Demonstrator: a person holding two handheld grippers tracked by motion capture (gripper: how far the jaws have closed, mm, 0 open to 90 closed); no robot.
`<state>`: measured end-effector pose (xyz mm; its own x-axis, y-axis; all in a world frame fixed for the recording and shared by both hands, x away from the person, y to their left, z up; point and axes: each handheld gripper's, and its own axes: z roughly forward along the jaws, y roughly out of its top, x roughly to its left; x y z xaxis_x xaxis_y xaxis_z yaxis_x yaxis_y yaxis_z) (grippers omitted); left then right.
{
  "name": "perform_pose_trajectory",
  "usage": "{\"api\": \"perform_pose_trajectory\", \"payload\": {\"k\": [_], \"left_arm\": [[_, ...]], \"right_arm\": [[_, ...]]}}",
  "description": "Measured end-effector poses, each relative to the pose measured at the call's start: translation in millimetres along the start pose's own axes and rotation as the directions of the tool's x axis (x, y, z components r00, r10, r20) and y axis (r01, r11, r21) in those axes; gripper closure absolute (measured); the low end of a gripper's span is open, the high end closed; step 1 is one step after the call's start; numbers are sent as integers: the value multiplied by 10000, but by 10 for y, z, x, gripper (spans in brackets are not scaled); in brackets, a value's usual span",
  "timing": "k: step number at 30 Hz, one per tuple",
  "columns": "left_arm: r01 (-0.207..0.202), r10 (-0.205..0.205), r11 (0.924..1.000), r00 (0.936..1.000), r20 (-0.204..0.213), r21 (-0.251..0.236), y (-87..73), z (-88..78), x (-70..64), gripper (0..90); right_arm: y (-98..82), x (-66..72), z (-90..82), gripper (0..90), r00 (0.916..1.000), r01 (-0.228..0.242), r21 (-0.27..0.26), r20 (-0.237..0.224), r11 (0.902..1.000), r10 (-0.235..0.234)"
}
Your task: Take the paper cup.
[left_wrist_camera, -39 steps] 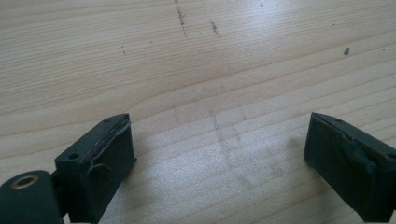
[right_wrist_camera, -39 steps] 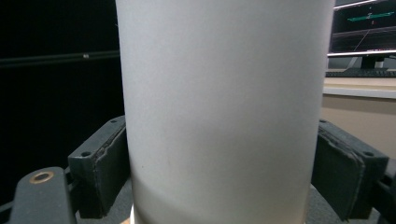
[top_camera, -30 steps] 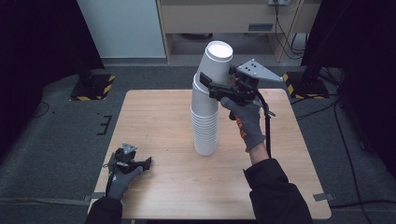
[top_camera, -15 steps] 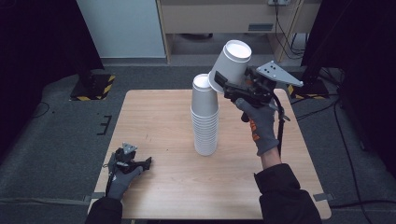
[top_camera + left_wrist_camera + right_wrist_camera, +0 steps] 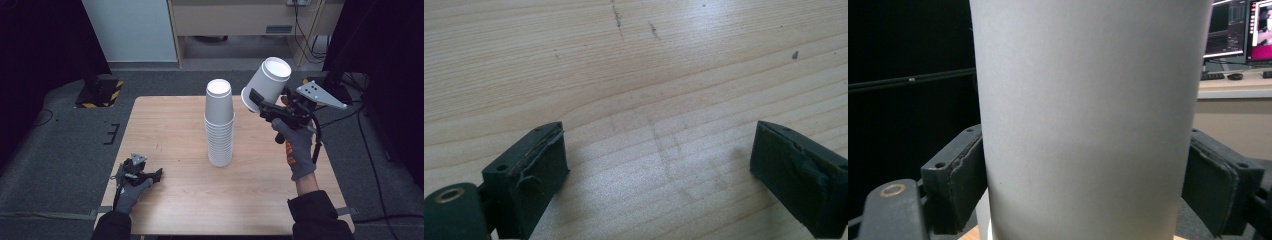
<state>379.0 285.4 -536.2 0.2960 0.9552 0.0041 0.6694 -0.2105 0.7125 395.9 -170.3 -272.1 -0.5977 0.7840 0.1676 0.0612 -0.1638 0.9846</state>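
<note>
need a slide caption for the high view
Right tool holds a tilted white paper cup in the air beside the cup stack; left tool rests open on the wooden table.

We record: grey carpet floor [image 5: 60, 150]; wooden surface [image 5: 170, 130] mid-frame; pale panel [image 5: 130, 30] upper left; beige cabinet [image 5: 235, 15] top centre; yellow-black striped base [image 5: 100, 92] left; lit monitors [image 5: 1240, 27] upper right of the right gripper view.

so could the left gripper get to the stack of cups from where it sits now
Probably yes. The left gripper rests open at the table's near left corner, and bare wood lies between it and the stack of cups. The right gripper holds its cup up and off to the other side.
</note>
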Motion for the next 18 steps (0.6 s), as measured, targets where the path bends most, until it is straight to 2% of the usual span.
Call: {"api": "perform_pose_trajectory", "payload": {"k": [9,11,18], "left_arm": [[2,-2,10000,10000,-12,-3,1,1,-1,73],[6,-6,10000,10000,-13,-1,1,1,-2,73],[11,-11,10000,10000,-17,-4,1,3,-3,72]], "right_arm": [[-123,-139,-209,149,9994,-196,131,303,9997,192],[-162,-163,-246,149,9990,-198,319,408,9993,185],[-310,-247,-374,149,9977,-360,480,595,9982,331]]}}
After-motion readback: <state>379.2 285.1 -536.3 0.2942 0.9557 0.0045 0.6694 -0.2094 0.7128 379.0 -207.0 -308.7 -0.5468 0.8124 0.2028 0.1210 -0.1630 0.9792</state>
